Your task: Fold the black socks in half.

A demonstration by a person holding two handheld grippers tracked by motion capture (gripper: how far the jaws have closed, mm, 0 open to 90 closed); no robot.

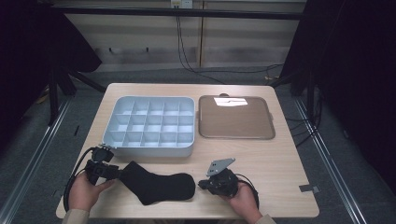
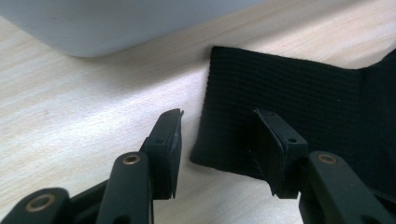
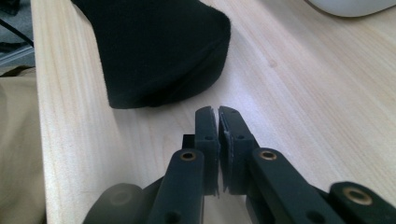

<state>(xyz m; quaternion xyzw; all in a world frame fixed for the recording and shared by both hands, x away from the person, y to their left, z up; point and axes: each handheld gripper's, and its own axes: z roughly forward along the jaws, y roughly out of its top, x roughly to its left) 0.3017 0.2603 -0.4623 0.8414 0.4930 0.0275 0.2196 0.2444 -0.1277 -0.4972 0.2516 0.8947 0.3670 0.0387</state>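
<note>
One black sock (image 1: 156,185) lies flat just in front of the divided tray (image 1: 148,125), ungrabbed. Left gripper (image 2: 219,140) is spread around its cuff; right gripper (image 3: 218,122), pressed together, waits just beside its toe.

A pale grey plastic organiser tray (image 1: 148,126), split by thin walls into a grid of small square compartments, sits on the light wooden table (image 1: 280,163) toward its far left. Just beside it on the right, not touching, lies a flat brown square tray with rounded corners (image 1: 236,117), a bright glare across its far edge. Black cables (image 1: 187,56) run over the grey floor beyond the table, and dark curtains (image 1: 359,70) hang at both sides.
</note>
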